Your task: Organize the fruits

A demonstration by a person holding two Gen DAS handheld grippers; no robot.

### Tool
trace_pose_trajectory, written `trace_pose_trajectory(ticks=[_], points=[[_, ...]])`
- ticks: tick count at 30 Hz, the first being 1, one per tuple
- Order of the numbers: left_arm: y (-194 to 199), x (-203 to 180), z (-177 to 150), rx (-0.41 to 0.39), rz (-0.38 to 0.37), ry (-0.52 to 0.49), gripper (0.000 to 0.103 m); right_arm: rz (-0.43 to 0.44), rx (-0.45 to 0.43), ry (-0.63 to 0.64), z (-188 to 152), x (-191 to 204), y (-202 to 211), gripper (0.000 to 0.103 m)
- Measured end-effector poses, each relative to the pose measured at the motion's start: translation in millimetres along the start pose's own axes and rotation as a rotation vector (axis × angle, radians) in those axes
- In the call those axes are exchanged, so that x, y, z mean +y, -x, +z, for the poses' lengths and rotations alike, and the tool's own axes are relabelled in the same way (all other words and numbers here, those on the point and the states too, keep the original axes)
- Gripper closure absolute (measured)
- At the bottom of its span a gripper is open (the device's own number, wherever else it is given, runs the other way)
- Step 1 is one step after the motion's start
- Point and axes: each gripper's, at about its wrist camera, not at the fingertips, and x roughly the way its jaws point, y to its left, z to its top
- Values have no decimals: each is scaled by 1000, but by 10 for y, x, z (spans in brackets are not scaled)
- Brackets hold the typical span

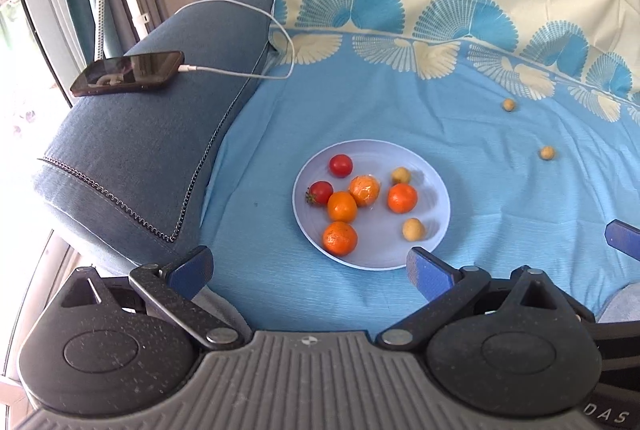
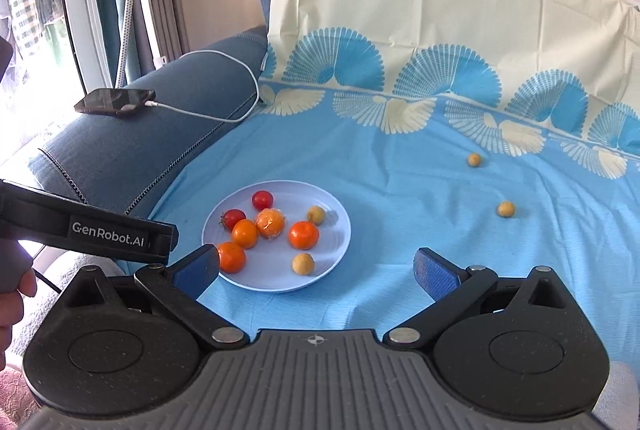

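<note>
A pale blue plate [image 1: 432, 197] [image 2: 332, 230] lies on the blue bedsheet. It holds three oranges [image 1: 342, 206], a wrapped orange [image 1: 364, 190], two red fruits [image 1: 341, 165] and two small yellow fruits [image 1: 413, 229]. Two more small yellow fruits [image 1: 547, 153] [image 2: 506, 209] lie loose on the sheet to the right of the plate. My left gripper [image 1: 310, 266] hangs open above the plate's near rim, holding nothing. My right gripper [image 2: 316, 268] is open too, with nothing between its fingers, near the plate's right front edge.
A phone [image 1: 128, 71] on a white charging cable [image 1: 248, 9] rests on the blue sofa arm [image 1: 140, 157] to the left. A cream and blue patterned cloth [image 2: 440, 29] covers the backrest. The left gripper's strapped body [image 2: 112, 234] and a hand [image 2: 12, 290] show at the right view's left edge.
</note>
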Motion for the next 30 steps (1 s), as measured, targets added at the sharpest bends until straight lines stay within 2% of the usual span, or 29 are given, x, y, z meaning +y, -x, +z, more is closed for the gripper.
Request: trace_pose_trajectory(ticks=[10,30], points=[[152,-83,-14,-43,-2,-15,0,-13,-51,-5,-26,-41,211,1],[168,-51,-40,-46,4,-10,0,-11,-58,8,-43,-9,238,1]])
